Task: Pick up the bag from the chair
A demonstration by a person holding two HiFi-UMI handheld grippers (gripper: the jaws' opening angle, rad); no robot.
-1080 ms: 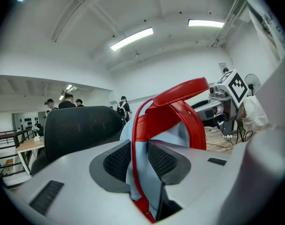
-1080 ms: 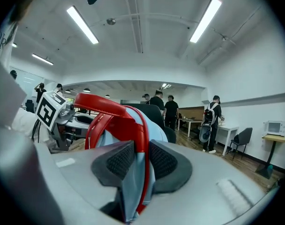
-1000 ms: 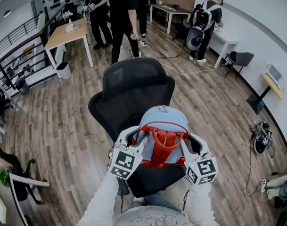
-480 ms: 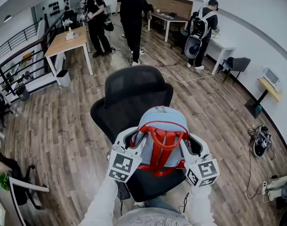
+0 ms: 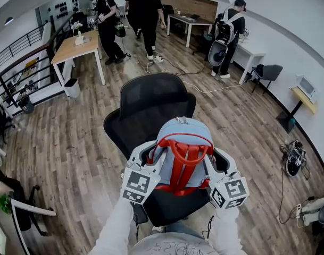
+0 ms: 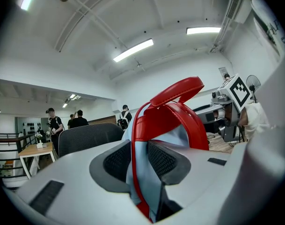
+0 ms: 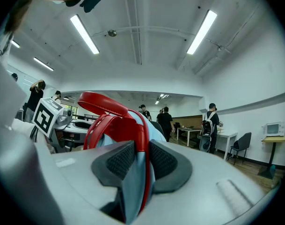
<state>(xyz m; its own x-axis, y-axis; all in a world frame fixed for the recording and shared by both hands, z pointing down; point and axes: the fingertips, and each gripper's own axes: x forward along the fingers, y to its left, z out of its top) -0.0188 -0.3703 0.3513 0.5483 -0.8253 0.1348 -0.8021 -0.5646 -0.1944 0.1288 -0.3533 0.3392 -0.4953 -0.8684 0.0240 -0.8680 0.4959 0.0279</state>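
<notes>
The left tongs (image 6: 141, 165) and the right tongs (image 7: 138, 165) each pinched one side of the light-blue backpack (image 5: 185, 134) between them, with the black office chair (image 5: 151, 100) just beyond.

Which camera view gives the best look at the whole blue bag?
The head view: it shows the whole bag from above, over the chair. The left gripper view and the right gripper view each show only a fold of it clamped between the jaws, with its red handle above.
</notes>
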